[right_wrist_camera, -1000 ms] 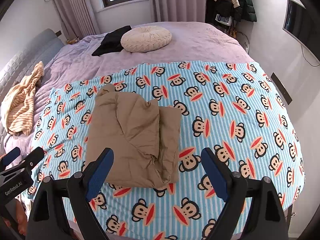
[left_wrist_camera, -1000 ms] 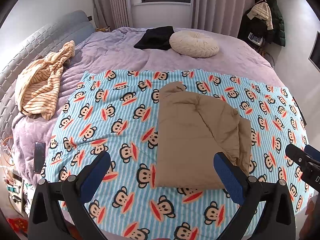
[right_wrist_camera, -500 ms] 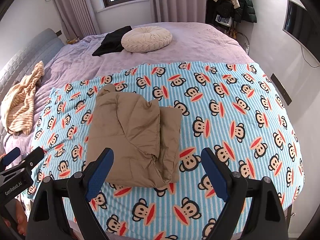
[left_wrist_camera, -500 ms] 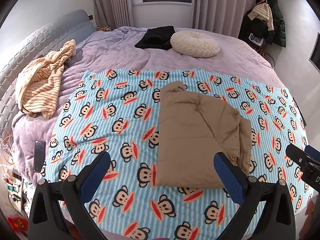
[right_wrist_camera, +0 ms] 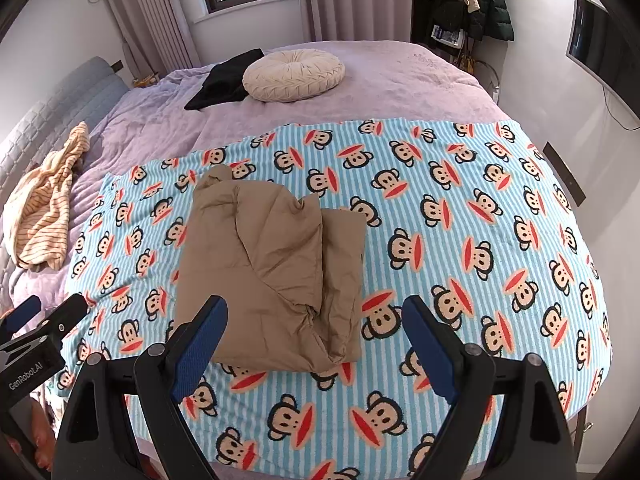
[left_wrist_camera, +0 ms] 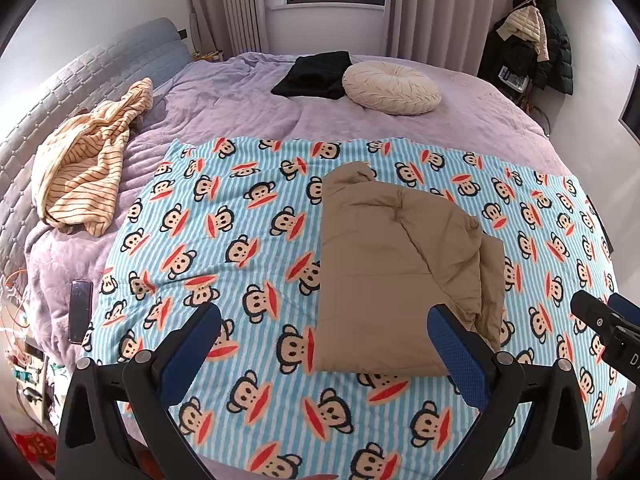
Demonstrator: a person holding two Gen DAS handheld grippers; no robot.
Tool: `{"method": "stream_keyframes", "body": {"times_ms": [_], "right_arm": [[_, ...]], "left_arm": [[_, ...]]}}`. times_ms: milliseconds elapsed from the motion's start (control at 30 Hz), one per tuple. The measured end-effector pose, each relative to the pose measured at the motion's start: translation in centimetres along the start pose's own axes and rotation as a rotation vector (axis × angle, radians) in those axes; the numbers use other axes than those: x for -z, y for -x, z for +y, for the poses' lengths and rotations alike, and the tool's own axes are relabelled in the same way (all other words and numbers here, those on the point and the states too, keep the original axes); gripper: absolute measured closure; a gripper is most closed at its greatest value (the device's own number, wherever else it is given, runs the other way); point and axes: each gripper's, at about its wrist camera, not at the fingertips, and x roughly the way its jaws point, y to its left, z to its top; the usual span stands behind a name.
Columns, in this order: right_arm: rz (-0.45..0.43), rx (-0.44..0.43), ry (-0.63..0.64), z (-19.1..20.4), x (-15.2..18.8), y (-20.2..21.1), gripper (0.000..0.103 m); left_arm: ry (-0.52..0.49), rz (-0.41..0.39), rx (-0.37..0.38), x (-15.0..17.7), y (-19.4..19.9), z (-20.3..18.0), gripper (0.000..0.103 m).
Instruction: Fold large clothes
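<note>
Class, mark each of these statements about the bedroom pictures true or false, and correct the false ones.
1. The folded tan padded garment lies on the blue striped monkey-print blanket. True.
2. The left gripper is clamped on the garment. False: it is open and holds nothing.
3. The round cream pleated cushion lies beside the black cloth. True.
4. The cream striped garment is neatly folded. False: it lies crumpled near the headboard.
5. The right gripper is shut. False: its jaws stand wide apart.
</note>
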Motion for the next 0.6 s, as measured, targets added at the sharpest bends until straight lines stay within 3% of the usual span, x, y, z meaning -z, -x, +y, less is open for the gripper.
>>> {"method": "stream_keyframes", "body": {"times_ms": [600], "right_arm": [[0.003,-0.002,-0.001,0.11,0.02,0.04,0.012]], "left_arm": [[0.001,-0.003,-0.005,0.05,0.09,0.08,0.000]]}}
